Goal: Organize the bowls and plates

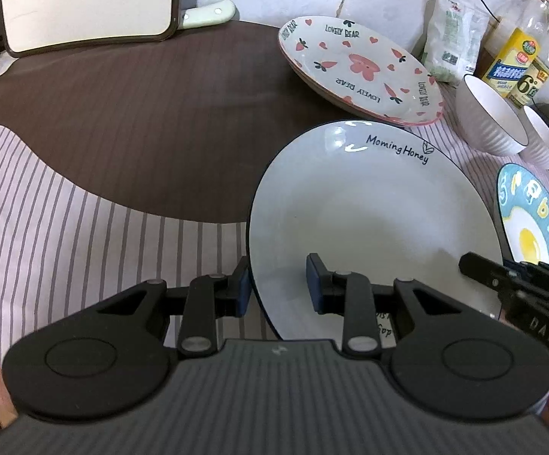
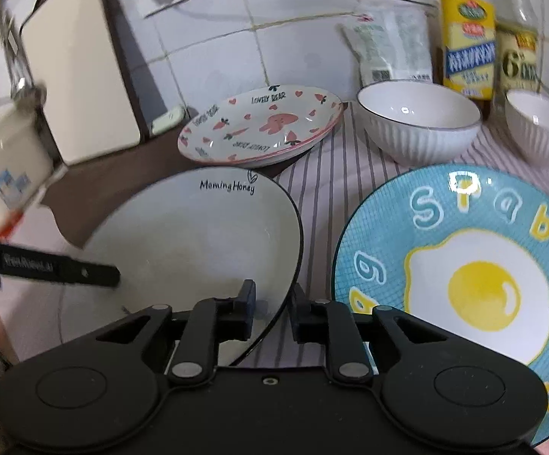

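A white "Morning Honey" plate [image 1: 373, 212] [image 2: 194, 235] lies on the striped cloth. My left gripper [image 1: 278, 284] is open and straddles its left rim, one pad outside and one over the plate. My right gripper [image 2: 272, 313] is open and straddles its right rim. A pink "Lovely Bear" plate [image 1: 361, 68] [image 2: 263, 125] sits behind it. A blue fried-egg plate [image 2: 464, 276] [image 1: 532, 216] lies to the right. Two white ribbed bowls [image 2: 418, 125] [image 2: 540, 129] stand at the back right.
Oil bottles [image 2: 467, 30] and a food packet [image 2: 392, 45] stand against the tiled wall. A cutting board [image 1: 88, 0] leans at the back left. A white mug [image 2: 5, 167] is at the left in the right wrist view.
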The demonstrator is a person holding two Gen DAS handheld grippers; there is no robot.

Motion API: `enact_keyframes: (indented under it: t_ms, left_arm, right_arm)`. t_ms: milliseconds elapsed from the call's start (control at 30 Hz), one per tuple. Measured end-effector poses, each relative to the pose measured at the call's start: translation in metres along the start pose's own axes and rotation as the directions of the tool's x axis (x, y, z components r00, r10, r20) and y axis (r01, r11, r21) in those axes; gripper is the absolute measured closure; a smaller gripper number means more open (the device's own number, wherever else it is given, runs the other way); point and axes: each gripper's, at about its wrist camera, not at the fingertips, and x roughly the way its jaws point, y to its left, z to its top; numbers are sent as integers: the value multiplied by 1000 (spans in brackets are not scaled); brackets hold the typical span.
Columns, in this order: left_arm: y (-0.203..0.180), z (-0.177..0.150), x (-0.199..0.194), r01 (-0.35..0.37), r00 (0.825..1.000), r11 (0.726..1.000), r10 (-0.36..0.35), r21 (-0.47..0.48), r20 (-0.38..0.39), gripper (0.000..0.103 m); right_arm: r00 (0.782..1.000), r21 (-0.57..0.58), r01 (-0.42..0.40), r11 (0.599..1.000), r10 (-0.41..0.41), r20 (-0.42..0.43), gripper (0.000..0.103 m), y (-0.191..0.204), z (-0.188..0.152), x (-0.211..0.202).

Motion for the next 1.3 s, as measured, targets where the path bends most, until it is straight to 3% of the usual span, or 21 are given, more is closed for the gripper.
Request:
enact_keyframes:
  t_ms: [67, 100, 267, 467, 900, 1300]
  left_arm:
    - [-1, 1, 0, -21, 1000, 1000, 21, -20, -3, 68]
    - [0, 1, 0, -47, 999, 998, 47, -37, -7, 58]
    - [6, 1, -7, -79, 997, 994, 77, -81, -29, 58]
    - [-1, -5, -37, -95, 995, 994, 95, -48, -10, 56]
    - [-81, -7, -104, 23, 997, 989, -32, 144, 65, 49]
    - [-156, -5, -105, 120, 987, 943, -147, 309, 64, 41]
  right_arm:
    - [1000, -50, 30, 998, -30, 2, 76, 5, 0, -1]
    - [999, -86, 45, 995, -45, 0, 72, 9, 0, -1]
    - [998, -105, 59, 993, -57, 23, 67, 11, 2, -15]
    - [995, -70, 49, 996, -42, 93, 65, -2, -2, -63]
    - [967, -111, 143, 983, -115, 227, 57, -38, -26, -158]
    - [950, -25, 189, 982, -176, 259, 57, -79, -54, -173]
